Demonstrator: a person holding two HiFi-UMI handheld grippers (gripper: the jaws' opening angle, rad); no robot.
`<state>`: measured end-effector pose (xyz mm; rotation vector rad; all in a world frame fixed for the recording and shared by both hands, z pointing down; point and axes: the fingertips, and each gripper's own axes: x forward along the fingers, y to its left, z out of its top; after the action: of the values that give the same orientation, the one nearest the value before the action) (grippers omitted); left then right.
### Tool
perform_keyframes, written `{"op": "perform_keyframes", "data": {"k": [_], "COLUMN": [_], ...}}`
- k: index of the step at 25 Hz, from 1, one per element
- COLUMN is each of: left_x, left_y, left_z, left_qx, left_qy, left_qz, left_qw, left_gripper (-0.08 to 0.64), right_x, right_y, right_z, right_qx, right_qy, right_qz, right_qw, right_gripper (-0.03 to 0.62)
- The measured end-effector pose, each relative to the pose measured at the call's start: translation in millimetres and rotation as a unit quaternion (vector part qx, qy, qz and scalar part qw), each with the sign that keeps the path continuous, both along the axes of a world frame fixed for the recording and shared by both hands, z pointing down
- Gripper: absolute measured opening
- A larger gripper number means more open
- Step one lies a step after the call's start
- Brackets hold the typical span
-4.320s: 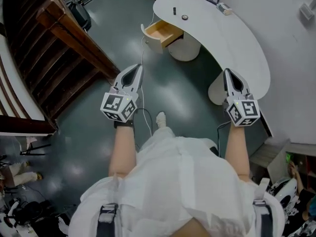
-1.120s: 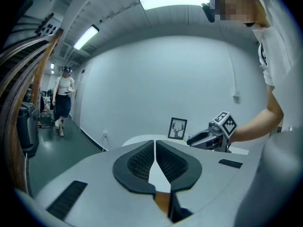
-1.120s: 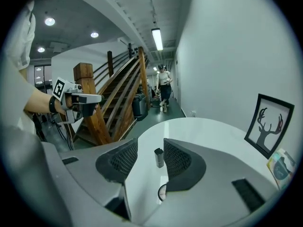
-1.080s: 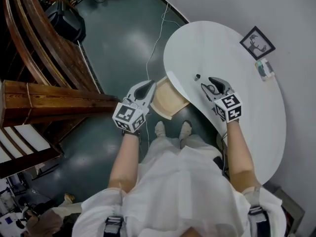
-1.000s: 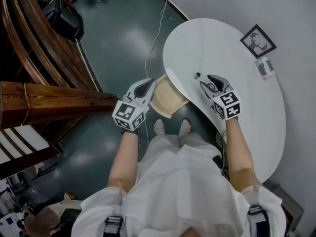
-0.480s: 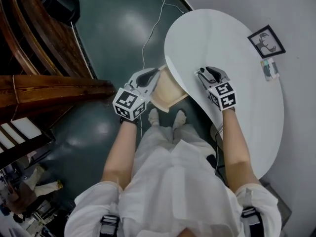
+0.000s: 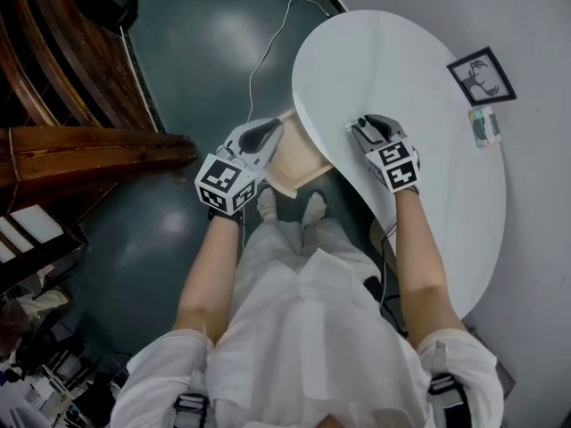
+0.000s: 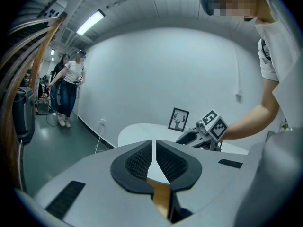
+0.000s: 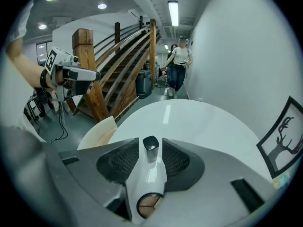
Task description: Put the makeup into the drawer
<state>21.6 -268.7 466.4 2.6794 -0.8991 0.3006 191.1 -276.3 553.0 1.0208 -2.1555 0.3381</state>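
Right gripper view shows the right gripper (image 9: 150,141) spread around the upright tube (image 9: 150,149) at frame centre on the table (image 9: 189,119), drawer (image 9: 97,134) at left, left gripper (image 8: 154,155) pinched empty; an off-centre squeeze could topple the tube.

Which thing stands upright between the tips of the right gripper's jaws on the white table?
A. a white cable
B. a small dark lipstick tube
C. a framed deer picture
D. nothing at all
B: the right gripper view shows a small dark lipstick tube standing upright on the white table, between the parted jaws of the right gripper.
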Motion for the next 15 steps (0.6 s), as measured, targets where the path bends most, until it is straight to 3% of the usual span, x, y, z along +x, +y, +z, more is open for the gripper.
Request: {"op": "perform_keyframes", "data": {"k": [6,15], "left_x": [-0.5,1.8], "left_y": [-0.1,3.4], "left_z": [1.2,-1.9], "left_qx": [0.000,0.002], "left_qy": [0.002,0.008], "left_qz": [-0.006,-0.005], "left_qw": [1.0000,1.0000], "left_gripper": [0.018,0.018], "right_x": [1.4,-0.5], "right_y": [-0.9,-1.1], "right_z": [3.8,2.7], "right_qx": [0.001,-0.002], "right_qy": [0.018,0.025], "right_qz": [-0.015,-0.010], "right_qw": [1.000,1.000], "right_gripper": [0.098,0.095]}}
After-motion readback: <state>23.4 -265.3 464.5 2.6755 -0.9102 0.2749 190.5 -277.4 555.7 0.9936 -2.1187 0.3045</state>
